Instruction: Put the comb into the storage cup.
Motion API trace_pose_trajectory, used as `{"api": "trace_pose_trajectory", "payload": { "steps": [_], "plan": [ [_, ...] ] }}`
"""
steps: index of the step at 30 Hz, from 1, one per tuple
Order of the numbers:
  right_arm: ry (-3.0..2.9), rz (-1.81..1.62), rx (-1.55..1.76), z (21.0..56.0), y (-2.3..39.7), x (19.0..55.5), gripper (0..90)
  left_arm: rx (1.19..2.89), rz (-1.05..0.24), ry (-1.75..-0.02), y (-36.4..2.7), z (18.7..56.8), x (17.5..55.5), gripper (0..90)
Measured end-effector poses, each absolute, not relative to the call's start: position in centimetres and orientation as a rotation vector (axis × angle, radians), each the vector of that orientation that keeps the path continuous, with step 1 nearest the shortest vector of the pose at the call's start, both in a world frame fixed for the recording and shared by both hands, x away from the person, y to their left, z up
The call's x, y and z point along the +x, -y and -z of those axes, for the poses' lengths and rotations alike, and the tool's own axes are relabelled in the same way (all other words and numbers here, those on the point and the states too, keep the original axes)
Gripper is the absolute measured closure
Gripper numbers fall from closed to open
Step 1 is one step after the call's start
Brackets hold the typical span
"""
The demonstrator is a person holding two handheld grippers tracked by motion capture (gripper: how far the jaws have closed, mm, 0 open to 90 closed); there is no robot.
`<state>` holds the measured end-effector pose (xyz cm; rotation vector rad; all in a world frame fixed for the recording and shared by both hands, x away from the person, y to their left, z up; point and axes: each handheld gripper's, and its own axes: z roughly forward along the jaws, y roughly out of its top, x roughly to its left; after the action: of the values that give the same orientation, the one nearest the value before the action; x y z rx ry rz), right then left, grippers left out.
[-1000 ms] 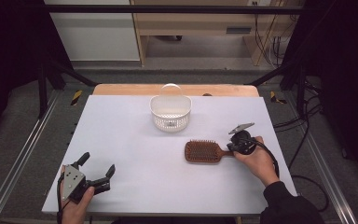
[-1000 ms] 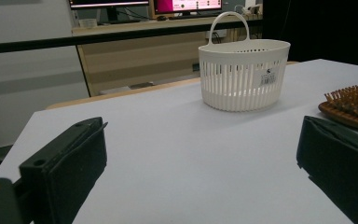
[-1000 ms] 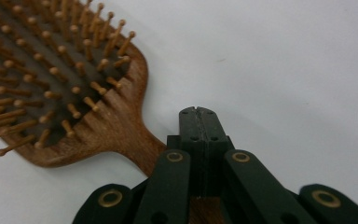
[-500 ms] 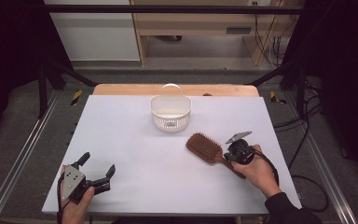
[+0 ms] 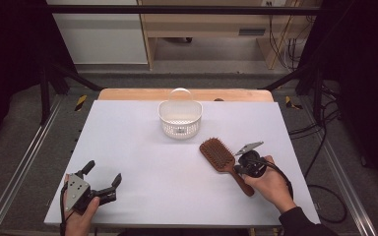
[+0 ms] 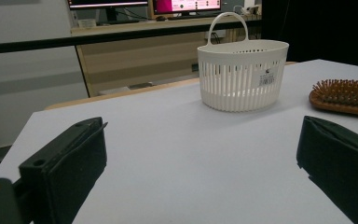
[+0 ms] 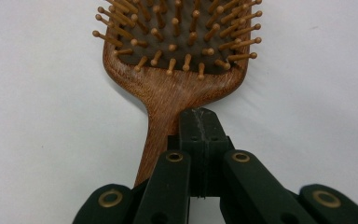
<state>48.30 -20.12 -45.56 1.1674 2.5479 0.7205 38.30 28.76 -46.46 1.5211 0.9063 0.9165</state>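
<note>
- High view: my right gripper (image 5: 246,161) sits over the handle of the brown wooden hairbrush (image 5: 218,155), which lies on the white table (image 5: 138,142), near the white plastic basket (image 5: 179,118). My left gripper (image 5: 98,184) rests at the near left, jaws spread wide, holding nothing.
- Left gripper view: basket ahead, brush off to the right.
- Right gripper view: jaws pressed together at the handle; I cannot tell if they pinch it. I think I'm picking up the brush; next, I'd lift it into the basket.
</note>
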Motion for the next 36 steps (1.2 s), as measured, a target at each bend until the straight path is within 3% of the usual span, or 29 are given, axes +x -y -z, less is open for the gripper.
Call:
{"api": "trace_pose_trajectory", "payload": {
  "steps": [18, 32, 36],
  "plan": [
    [-2.535, -0.766, 1.19, 44.4, 20.3, 47.6, 90.0, 1.526, -0.912, -0.903, -28.7, 46.5, 38.3, 1.7],
    [-2.492, -0.769, 1.252, 44.2, 18.8, 47.2, 24.4, 1.528, -0.909, -0.901, -28.7, 46.5, 38.3, 1.7],
    [-2.459, -0.759, 1.265, 44.4, 18.6, 47.2, 10.1, 1.529, -0.909, -0.901, -28.7, 46.5, 38.3, 1.7]
  ]
}}
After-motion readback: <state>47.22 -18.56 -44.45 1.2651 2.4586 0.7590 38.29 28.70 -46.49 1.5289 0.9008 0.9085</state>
